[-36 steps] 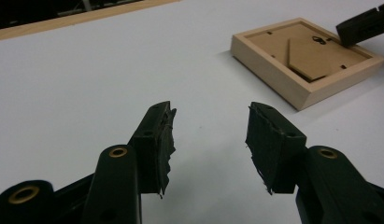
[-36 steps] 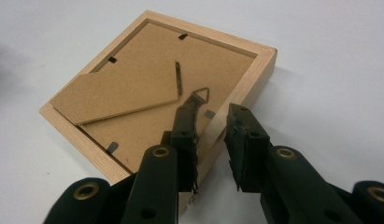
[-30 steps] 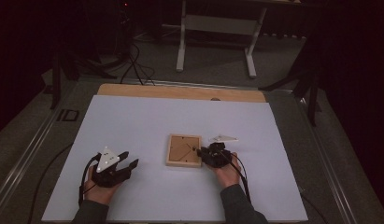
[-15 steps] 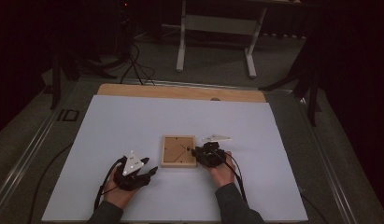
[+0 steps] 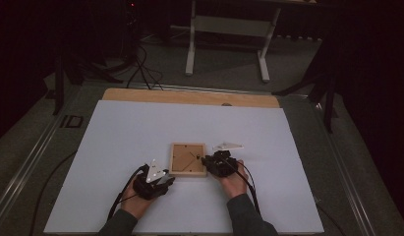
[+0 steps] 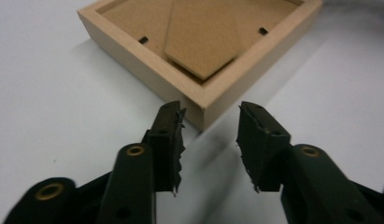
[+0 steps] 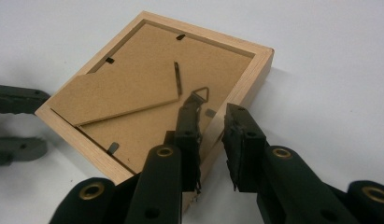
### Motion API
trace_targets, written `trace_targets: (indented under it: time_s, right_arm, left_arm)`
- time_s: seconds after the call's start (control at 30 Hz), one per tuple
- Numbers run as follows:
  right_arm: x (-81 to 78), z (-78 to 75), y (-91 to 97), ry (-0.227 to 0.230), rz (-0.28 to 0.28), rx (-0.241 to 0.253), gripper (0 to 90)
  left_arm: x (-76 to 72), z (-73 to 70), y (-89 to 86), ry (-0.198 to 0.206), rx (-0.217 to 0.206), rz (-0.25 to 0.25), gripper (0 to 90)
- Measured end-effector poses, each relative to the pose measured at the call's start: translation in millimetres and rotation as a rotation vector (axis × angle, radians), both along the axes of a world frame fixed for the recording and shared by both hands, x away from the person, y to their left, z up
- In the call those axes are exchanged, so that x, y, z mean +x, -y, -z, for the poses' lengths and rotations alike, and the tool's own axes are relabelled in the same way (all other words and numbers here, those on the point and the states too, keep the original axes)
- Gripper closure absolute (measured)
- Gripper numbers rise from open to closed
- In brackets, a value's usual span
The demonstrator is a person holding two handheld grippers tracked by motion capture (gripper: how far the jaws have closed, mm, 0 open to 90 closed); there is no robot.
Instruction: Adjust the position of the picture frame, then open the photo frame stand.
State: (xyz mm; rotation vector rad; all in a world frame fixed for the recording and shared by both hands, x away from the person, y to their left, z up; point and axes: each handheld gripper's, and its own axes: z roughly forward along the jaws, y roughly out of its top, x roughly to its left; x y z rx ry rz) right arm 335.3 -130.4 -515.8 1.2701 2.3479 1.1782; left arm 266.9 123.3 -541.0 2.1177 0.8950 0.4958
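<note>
I see a white sheet covering the bench, dark room and grey floor beyond. The wooden picture frame lies face down near the front edge. My right hand-held gripper straddles its rim, jaws apart; my left hand-held gripper, jaws just closing but empty, sits at its corner.

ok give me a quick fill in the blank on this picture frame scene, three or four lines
1. The wooden picture frame lies with its ____ side facing up on the white table.
2. The right gripper has one jaw inside the frame and one outside, straddling its ____.
3. The left gripper points at a ____ of the frame, its pads not touching it.
4. The fold-out stand on the backing is made of brown ____.

Missing words: back; edge; corner; cardboard
</note>
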Motion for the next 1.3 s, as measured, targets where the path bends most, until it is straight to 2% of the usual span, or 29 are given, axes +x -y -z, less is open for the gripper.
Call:
trace_targets:
  time_s: [0.03, 0.6, 1.0, 1.07, 1.1, 1.3]
  right_arm:
    - [-0.4, -0.1, 0.0, 0.002, 0.0, -0.001, 75.9]
    - [-1.0, -0.5, 10.2, 0.013, 0.005, -0.015, 76.2]
    - [0.0, 0.3, 11.7, 0.02, 0.0, -0.013, 75.5]
    - [-0.3, 0.8, 12.3, 0.029, 0.0, -0.011, 72.1]
    - [-1.5, 0.4, 13.4, 0.045, -0.001, -0.002, 71.4]
    - [-6.3, -6.3, 16.9, 0.087, -0.018, 0.005, 71.9]
  left_arm:
    - [1.9, 0.2, 1.7, 0.005, 0.017, -0.013, 63.9]
    - [-0.2, 1.4, 14.5, 0.025, 0.023, -0.01, 66.0]
    - [-0.2, 1.3, 14.8, 0.025, 0.034, -0.006, 63.8]
    - [-0.7, 0.7, 14.2, 0.023, 0.034, -0.007, 62.4]
    - [-1.2, 0.5, 14.2, 0.025, 0.021, -0.01, 61.8]
    - [-1.2, -1.6, 11.7, 0.017, -0.006, -0.013, 59.8]
